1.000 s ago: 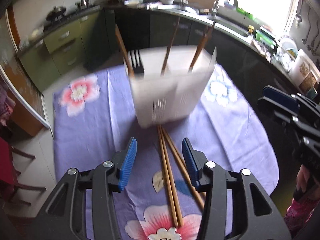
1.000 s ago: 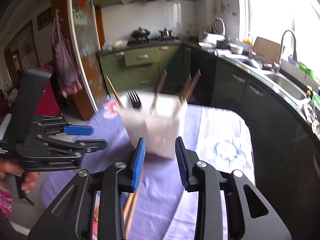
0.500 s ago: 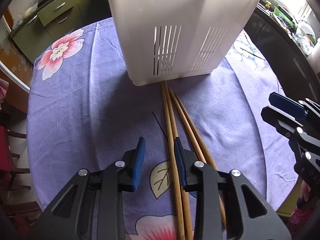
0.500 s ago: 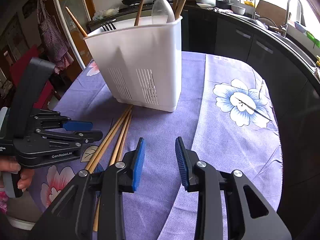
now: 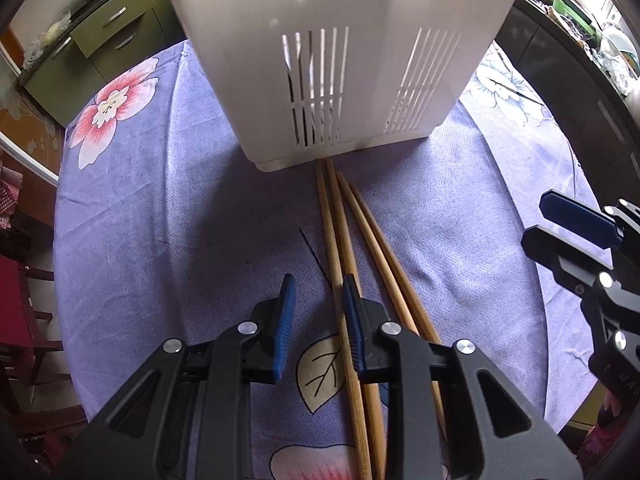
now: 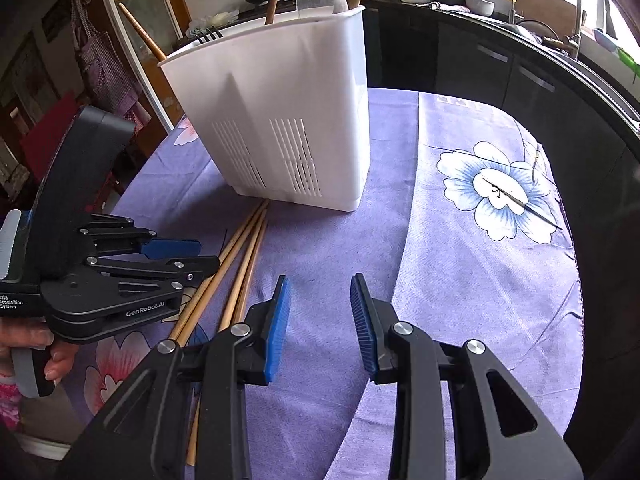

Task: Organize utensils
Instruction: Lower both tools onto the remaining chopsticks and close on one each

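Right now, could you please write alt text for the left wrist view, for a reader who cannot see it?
The left hand-held gripper is closing low over four wooden chopsticks lying on a purple floral tablecloth, the leftmost one just inside its right pad. A white slotted utensil holder stands at their far ends. The right hand-held gripper shows at the right edge.

Both tools are being built from black angular plastic frames with triangular cut-outs, round silver screw heads being set at each finger joint. The left gripper (image 5: pixel 316 312) and the right gripper (image 6: pixel 318 312) are each being tipped with ribbed blue pads (image 6: pixel 276 332). Beside the left gripper's silver screws, white lettering reading "GenRobot.AI" is being shown, with a curved black housing above it and a grey trigger grip below.
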Demonstrator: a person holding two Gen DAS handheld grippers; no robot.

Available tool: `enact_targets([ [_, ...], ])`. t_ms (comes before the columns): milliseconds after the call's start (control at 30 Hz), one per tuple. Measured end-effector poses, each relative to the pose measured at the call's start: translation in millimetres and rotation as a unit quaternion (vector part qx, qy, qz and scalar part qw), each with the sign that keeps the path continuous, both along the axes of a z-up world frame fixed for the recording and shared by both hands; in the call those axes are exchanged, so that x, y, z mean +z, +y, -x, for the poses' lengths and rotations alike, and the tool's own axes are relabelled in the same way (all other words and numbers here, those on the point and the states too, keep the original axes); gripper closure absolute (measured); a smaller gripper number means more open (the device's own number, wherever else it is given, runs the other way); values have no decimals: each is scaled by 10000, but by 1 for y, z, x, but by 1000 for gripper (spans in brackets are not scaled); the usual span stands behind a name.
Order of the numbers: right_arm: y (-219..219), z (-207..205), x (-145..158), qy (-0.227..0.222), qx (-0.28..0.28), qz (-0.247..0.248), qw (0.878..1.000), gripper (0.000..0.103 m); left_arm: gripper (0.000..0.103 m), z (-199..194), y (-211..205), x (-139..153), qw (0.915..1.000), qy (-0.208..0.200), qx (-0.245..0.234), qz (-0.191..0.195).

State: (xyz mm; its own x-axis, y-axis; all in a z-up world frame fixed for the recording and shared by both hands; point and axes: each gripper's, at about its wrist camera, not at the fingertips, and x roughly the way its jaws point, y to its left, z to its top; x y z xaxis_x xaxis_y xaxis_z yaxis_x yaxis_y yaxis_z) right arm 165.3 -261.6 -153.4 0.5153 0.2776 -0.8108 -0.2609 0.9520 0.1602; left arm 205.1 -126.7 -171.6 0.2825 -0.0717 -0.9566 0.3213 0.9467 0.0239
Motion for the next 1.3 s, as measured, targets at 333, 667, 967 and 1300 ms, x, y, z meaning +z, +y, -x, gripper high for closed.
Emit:
enact_targets([
  [333,20,-8,-11,174,206,107,9996,72,97,6,7,-4,9999,33,-23,-150],
  [667,58,-35,-33,625,473,143,9968,76,96,3,60,-4,9990,49,455,12],
  [967,77,-33,-36,637,557,726,9938,80,96,7,65,-5,9991,-14,411,74],
  [1300,96,-41,-42,756,548,874,9918,85,87,-5,62,-5,9987,90,486,159],
])
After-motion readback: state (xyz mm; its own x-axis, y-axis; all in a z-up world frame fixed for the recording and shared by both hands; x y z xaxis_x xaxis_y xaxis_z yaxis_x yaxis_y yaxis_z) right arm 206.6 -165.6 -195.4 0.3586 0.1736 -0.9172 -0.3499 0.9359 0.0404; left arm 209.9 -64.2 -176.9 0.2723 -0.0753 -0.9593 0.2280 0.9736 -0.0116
